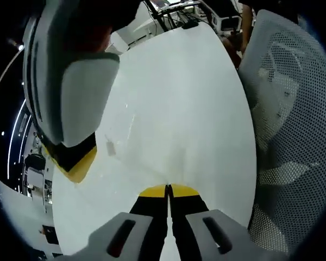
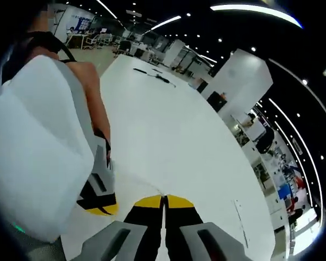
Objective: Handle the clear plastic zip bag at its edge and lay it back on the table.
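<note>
In the left gripper view, the left gripper point(image 1: 168, 191) has its yellow-tipped jaws pressed together, pinching the near edge of the clear plastic zip bag point(image 1: 131, 142). The film is faint; it spreads away from the jaws over the white table point(image 1: 190, 98), with a small pale label on it to the left. The other gripper comes in at the upper left, its yellow tip low over the bag's left side. A white mesh chair point(image 1: 293, 130) stands along the table's right edge.

In the right gripper view, the right gripper point(image 2: 164, 202) has its jaws closed together too, with a thin crease of clear film running from the tips; whether they actually grip the bag I cannot tell. The left gripper sits just left of it, a hand point(image 2: 98, 117) on it. Dark cables point(image 2: 155, 75) lie far down the table.
</note>
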The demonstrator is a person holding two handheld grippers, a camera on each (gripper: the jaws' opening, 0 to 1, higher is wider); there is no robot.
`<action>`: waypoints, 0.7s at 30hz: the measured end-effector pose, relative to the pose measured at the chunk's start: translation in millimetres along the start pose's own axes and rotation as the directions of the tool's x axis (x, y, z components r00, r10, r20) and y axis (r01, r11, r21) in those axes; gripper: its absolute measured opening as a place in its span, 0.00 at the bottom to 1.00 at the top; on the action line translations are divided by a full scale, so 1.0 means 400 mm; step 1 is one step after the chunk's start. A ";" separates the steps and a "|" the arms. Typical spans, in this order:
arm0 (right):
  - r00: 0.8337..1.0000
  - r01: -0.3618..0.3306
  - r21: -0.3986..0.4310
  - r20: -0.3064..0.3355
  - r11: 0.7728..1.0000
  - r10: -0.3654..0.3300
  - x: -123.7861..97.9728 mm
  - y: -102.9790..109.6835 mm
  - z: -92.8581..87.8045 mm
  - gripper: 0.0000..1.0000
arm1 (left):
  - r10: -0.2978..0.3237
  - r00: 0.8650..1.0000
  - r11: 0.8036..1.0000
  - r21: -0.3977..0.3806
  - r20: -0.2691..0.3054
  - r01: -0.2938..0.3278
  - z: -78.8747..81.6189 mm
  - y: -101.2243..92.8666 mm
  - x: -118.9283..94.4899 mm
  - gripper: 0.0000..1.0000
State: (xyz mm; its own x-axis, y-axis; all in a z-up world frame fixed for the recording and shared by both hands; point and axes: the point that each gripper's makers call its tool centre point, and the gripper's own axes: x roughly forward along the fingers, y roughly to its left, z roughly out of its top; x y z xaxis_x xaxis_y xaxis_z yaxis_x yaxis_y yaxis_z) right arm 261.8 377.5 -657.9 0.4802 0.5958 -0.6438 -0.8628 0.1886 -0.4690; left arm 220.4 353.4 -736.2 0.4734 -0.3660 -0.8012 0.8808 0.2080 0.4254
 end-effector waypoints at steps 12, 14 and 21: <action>0.997 -0.026 0.137 -0.070 0.990 0.036 -0.003 0.029 -0.105 0.00 | -0.009 1.000 1.000 -0.023 0.002 0.009 0.003 -0.025 0.011 0.00; 0.996 -0.030 0.142 -0.079 0.989 0.042 -0.003 0.031 -0.109 0.00 | -0.006 1.000 1.000 -0.020 0.005 0.006 0.004 -0.024 0.010 0.00; 0.983 -0.108 0.168 -0.126 0.980 0.130 0.018 0.074 -0.141 0.07 | 0.001 1.000 1.000 -0.006 0.025 -0.001 0.011 -0.023 -0.001 0.00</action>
State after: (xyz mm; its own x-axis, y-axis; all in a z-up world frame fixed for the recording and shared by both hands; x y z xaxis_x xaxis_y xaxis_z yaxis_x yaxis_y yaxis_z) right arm 248.7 343.4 -710.4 0.3796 0.5126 -0.7702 -0.9240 0.2512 -0.2882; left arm 212.1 347.4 -738.0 0.4744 -0.3880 -0.7902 0.8803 0.2138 0.4236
